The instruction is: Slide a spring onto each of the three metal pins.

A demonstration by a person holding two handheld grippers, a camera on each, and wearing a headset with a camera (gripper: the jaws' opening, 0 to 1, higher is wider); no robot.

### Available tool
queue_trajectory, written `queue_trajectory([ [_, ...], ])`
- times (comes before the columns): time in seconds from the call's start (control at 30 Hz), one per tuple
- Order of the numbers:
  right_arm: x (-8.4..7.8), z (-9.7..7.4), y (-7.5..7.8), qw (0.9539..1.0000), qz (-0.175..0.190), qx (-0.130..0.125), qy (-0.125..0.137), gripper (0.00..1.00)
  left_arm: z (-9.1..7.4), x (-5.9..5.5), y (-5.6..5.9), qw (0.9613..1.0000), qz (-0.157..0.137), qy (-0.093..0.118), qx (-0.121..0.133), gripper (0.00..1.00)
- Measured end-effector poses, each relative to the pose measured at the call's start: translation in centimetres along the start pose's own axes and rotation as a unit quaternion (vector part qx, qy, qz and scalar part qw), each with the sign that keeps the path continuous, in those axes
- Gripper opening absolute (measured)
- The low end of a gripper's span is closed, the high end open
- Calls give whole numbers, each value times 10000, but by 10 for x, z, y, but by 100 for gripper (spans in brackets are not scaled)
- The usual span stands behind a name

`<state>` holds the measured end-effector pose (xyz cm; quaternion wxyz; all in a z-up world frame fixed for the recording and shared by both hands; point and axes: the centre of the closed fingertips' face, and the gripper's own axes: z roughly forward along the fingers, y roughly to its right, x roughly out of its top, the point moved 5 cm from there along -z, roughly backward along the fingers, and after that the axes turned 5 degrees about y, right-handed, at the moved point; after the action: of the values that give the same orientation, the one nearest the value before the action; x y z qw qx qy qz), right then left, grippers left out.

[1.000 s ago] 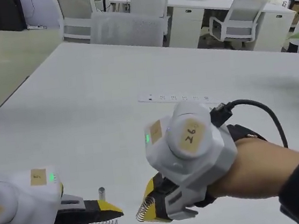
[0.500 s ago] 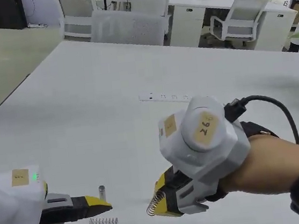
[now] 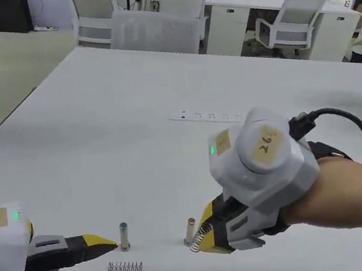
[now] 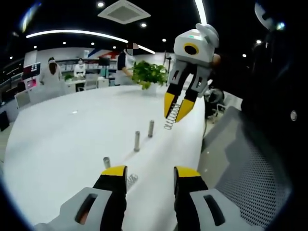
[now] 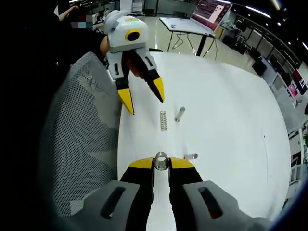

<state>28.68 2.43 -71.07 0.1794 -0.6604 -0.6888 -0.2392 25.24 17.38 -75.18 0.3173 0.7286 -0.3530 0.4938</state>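
Spring pinched by right gripper looks thin, silvery, coiled.

Pins: 3 in the left gripper view, all upright on the table: near pin, mid pin, far pin. The head view gave 2 of them, the right gripper view 2 as well. Springs: 2 total: 1 loose spring lay flat on the table, 1 held spring sat btwn the jaws of the right gripper. Grippers: 2, incl. the left gripper. Power strip: 1. Chairs beyond the table: at least 3.
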Motion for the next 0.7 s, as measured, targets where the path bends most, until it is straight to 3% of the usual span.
queue_trajectory([
  [0.43, -9, -10, 14, 9997, 129, -216, -40, 8, -9, -2, -4, 9997, -68, 68, 229, 35],
  [0.7, -14, -6, 24, 9994, 184, -248, -132, 8, -10, -4, -2, 9994, -96, 90, 306, 36],
])
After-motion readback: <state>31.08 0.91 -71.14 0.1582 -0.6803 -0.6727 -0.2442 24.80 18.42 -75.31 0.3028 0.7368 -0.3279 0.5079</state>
